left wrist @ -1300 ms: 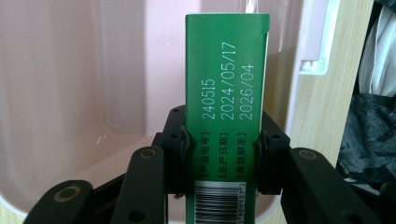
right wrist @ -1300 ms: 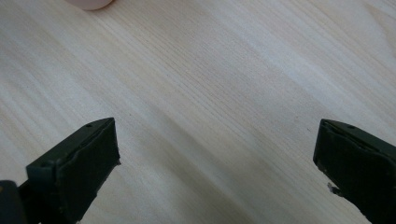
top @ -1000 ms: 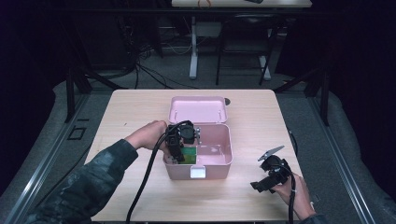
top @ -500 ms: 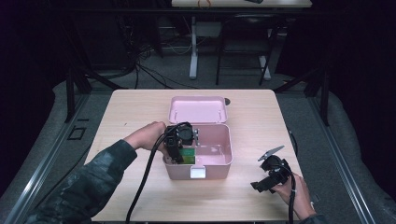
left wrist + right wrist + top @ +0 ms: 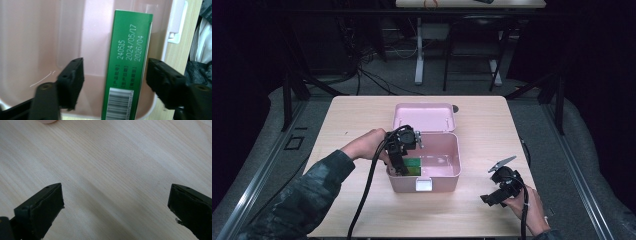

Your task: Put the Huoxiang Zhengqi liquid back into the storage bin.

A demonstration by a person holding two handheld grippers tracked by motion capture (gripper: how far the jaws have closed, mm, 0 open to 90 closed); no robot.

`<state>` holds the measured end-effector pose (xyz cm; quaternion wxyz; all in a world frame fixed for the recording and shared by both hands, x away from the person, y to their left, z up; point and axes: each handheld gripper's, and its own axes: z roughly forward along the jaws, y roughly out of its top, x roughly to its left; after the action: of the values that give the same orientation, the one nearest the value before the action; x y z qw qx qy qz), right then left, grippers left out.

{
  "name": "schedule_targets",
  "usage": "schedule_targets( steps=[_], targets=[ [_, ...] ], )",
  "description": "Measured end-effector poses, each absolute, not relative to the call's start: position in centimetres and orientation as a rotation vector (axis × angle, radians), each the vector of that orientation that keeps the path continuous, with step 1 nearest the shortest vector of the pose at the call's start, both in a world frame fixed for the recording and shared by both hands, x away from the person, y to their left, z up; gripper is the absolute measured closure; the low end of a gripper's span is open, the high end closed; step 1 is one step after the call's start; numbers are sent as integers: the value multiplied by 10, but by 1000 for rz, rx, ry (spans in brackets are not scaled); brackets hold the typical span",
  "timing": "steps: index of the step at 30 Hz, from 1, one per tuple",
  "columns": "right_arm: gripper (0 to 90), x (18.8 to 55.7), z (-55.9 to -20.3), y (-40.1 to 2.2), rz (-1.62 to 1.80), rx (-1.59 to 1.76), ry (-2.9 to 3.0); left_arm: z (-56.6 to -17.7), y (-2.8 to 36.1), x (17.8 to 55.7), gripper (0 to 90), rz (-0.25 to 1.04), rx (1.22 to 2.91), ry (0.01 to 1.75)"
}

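Observation:
A green carton (image 5: 127, 62) with white date print and a barcode stands on edge inside the open pink box (image 5: 447, 180), near its front left corner (image 5: 413, 166). My left gripper (image 5: 401, 162) reaches down into the box. Its jaws have just been opening. The carton stands between them (image 5: 115, 82) with a clear gap at the left pad (image 5: 72, 80), so it is not clamped. My right gripper (image 5: 487, 198) rests low over the bare table at the front right. Its jaws (image 5: 115, 205) are wide apart with nothing between them.
The pink box's lid (image 5: 424, 117) lies folded back behind it, and a white latch (image 5: 423, 185) sits on the front wall. The wooden table (image 5: 352, 125) has bare room left and right of the box. Cables trail from both grippers toward the front edge.
The left gripper's jaws look spread wider around the green carton inside the pink box. Both hands stay about where they were.

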<state>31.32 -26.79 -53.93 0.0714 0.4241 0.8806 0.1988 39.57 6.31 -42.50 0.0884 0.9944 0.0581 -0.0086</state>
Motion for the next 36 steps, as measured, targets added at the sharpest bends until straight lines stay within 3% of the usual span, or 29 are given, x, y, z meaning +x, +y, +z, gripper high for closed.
schedule_targets(
  steps=[5,13,36],
  targets=[
    [0,313,-538,-268,603,1281,2648,-420,70,398,152,-16,2914,223],
    [0,316,-534,-266,606,1272,2631,-400,83,399,61,25,2851,302],
    [0,335,-512,-268,788,1292,2571,-381,140,408,1,192,2668,713]
  ],
)
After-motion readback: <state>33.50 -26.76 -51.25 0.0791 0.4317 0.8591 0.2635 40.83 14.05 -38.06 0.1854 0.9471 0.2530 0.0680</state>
